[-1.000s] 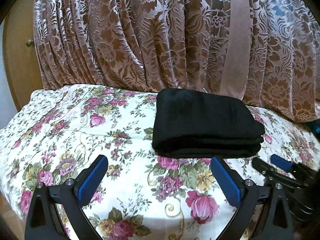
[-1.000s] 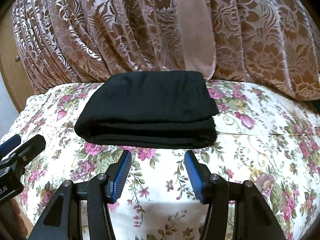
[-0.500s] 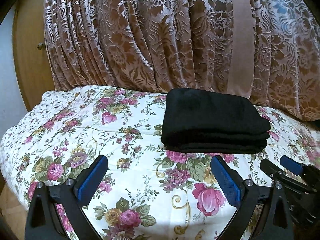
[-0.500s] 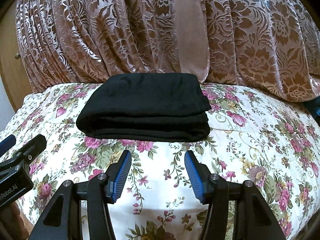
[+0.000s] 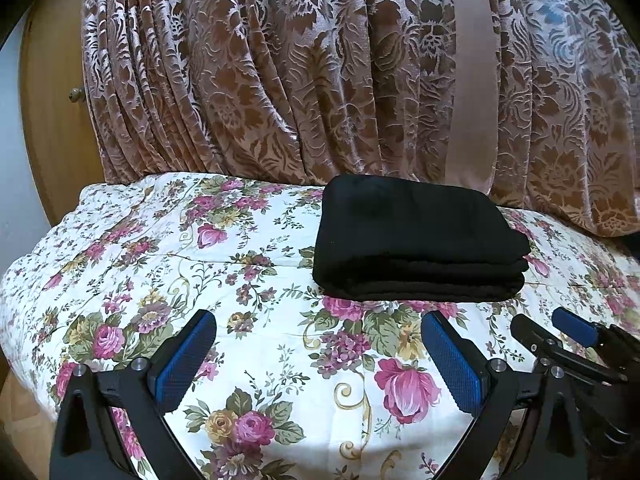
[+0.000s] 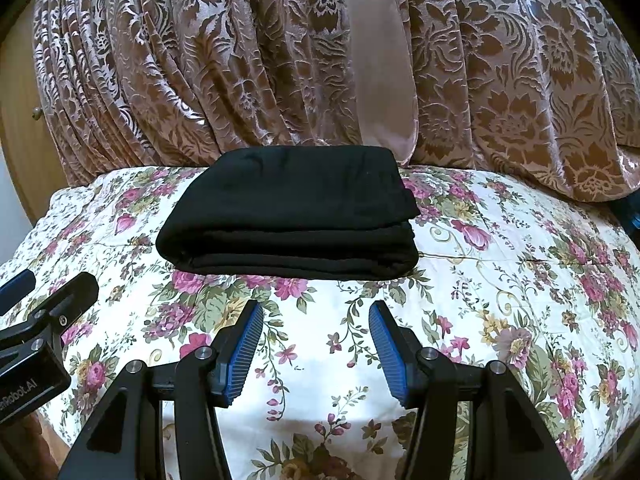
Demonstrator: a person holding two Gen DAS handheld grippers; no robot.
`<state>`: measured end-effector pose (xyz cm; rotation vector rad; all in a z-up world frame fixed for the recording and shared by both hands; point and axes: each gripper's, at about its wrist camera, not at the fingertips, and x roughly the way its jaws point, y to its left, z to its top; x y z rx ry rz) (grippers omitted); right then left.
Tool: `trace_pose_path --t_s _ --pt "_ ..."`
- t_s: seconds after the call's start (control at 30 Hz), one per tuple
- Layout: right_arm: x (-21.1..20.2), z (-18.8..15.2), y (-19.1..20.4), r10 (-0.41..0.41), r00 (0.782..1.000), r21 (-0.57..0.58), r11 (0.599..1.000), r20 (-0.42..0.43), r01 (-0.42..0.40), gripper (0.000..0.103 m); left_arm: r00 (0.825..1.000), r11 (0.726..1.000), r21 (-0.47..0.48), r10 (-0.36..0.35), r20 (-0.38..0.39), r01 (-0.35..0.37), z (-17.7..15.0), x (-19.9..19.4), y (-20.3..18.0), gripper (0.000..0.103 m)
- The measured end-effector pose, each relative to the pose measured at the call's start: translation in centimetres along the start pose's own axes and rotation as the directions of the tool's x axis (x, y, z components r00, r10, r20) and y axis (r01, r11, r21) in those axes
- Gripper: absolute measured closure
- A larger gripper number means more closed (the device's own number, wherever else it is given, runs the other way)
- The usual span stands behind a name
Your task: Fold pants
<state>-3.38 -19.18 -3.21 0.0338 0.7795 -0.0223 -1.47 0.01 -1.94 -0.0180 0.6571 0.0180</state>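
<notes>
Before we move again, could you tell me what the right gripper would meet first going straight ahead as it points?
Probably the floral bedspread, just short of the folded black pants; depth is unclear.

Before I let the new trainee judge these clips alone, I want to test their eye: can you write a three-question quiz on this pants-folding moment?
1. True or false: the black pants lie folded in a flat stack on the floral bedspread.
2. Multiple choice: what is between the pads of the right claw?
A. a pant leg
B. nothing, only bedspread shows beyond them
C. the curtain hem
3. Fill the blank: behind the pants hangs a patterned brown ____.

Key
1. True; layered folds show along the near edge.
2. B; both it and the left claw stand open, short of the pants.
3. Curtain.
</notes>
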Motion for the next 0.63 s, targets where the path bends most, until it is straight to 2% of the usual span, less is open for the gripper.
trace_pose_path --t_s 0.33,0.47,0.63 --pt "0.03 -0.01 -0.02 0.01 1.0 -0.001 1.0 -0.006 -0.01 0.046 1.0 1.0 -0.014 0.001 -0.02 -0.001 -0.11 0.0 0.42 0.0" --pt "0.29 -0.15 -0.06 0.006 1.0 0.001 1.0 -0.016 -0.006 0.046 1.0 1.0 -0.002 0.022 -0.006 -0.022 -0.38 0.0 0.43 0.0" --pt "0.68 -0.48 -0.28 0.006 1.0 0.002 1.0 -0.026 -0.006 0.046 1.0 1.0 -0.01 0.008 0.002 -0.008 -0.59 0.03 0.57 0.001"
